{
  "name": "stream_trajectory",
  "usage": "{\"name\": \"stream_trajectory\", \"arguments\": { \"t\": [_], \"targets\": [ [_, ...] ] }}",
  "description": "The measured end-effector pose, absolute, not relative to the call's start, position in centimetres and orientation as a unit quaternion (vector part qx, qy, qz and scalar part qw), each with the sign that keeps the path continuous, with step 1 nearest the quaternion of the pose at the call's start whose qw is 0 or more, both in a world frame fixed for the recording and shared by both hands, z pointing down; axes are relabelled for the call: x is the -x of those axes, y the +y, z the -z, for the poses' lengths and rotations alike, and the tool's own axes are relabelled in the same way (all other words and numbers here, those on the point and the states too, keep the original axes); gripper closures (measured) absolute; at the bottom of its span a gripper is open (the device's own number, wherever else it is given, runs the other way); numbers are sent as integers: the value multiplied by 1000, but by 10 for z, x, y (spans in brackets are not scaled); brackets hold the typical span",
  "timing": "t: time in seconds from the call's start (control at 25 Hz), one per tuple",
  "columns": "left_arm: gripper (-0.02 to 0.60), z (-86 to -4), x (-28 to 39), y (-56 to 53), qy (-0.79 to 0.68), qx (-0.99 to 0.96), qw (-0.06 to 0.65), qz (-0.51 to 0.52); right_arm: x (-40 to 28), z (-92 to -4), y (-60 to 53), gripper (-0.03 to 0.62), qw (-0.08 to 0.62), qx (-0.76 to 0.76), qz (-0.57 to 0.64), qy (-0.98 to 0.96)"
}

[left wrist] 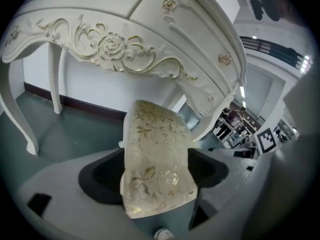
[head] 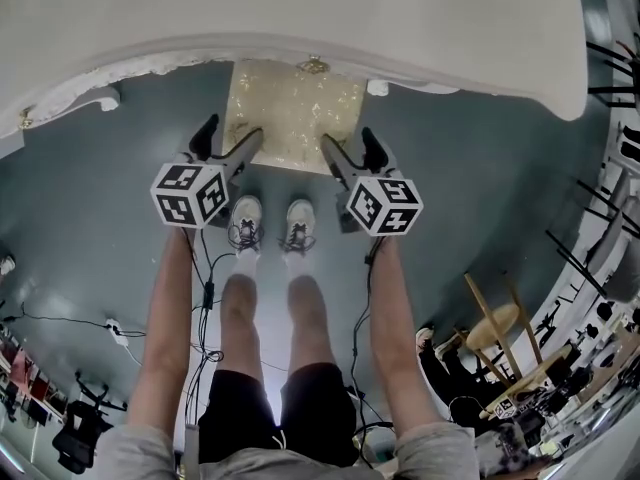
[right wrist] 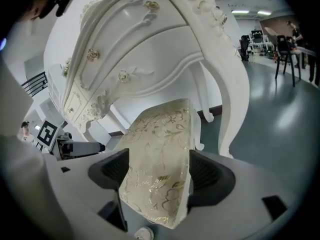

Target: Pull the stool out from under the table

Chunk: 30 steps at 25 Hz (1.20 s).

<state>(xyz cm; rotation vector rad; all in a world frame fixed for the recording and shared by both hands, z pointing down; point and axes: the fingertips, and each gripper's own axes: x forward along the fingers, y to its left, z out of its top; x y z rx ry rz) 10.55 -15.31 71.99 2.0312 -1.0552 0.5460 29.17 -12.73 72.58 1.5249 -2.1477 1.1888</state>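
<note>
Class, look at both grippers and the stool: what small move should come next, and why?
Probably close on the stool: the left gripper and right gripper stand open astride its near edge, and it sits partly under the table, so gripping must precede pulling.

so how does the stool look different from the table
The stool has a cream fabric top with a gold leaf pattern; the table is white with carved gold-edged scrolls and drawer knobs. The stool stands lower, its far end tucked under the table's front edge. The stool is much narrower than the table. Both mix pale tones with gold.
</note>
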Motion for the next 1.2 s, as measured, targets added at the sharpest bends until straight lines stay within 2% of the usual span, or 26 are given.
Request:
{"name": "stream_trajectory", "arguments": {
  "t": [0.2, 0.76, 1.2],
  "targets": [
    [190, -744, -100, -160, -413, -788, 403, -215, -291, -756, -137, 207, 105, -520, -458, -713],
    [190, -787, -106, -170, -366, -770, 494, -168, -285, -783, -152, 195, 68, -485, -514, -705],
    [192, -788, -108, -170, -345, -787, 489, -149, -285, -786, -151, 197, 50, -476, -516, -710]
  ]
}}
